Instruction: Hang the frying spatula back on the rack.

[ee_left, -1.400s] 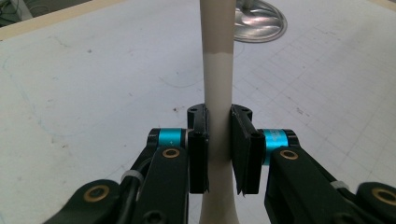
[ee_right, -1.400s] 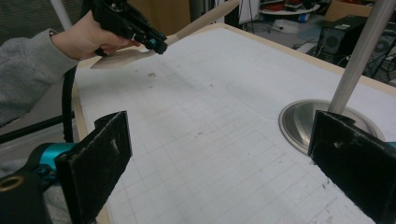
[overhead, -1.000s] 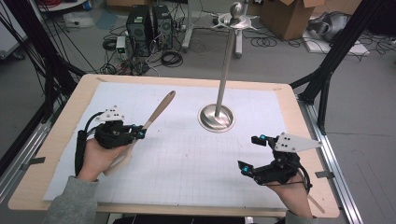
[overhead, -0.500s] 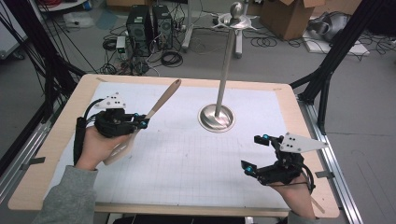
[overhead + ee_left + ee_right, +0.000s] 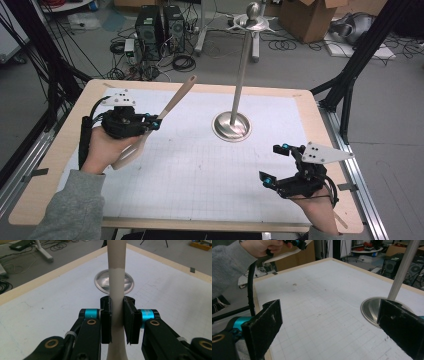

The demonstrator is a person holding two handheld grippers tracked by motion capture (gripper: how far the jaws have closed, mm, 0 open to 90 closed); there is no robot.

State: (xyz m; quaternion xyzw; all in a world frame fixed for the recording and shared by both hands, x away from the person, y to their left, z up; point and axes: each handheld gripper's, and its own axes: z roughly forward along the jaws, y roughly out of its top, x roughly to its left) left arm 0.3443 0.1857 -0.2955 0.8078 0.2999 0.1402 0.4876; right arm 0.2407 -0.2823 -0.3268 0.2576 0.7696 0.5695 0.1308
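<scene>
High view: left gripper point(image 5: 150, 124) jaws clamp spatula point(image 5: 172, 106) near metal stand point(image 5: 233, 122); right gripper point(image 5: 280, 165) jaws wide.

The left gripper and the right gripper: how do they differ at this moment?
The left gripper is shut on a beige wooden spatula; the right gripper is open with nothing between its jaws. In the high view the left gripper is held above the table, while the right gripper sits low near the front edge. Both have black jaws with teal fittings.
</scene>
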